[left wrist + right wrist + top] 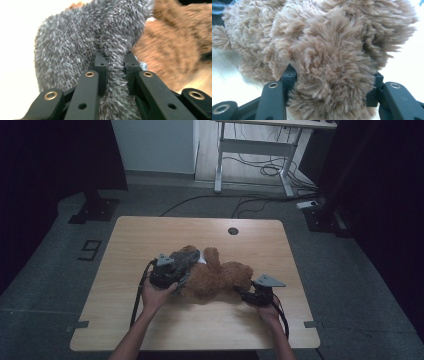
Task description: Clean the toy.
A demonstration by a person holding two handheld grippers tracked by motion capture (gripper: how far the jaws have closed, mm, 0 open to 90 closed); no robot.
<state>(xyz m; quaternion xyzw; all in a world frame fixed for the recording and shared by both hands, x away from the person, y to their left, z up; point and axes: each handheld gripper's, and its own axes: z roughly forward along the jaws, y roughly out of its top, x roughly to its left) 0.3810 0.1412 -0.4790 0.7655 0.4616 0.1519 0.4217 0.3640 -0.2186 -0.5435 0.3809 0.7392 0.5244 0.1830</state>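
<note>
Softly, left tool point(113, 62) pinches shaggy grey cloth point(82, 42) beside plush bear point(215, 275)

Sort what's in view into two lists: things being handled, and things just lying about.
Being handled:
- brown teddy bear, gripped by the right gripper
- grey fuzzy cloth on the bear, pinched by the left gripper

Lying about:
- wooden table
- white desk behind
- floor cables
</note>
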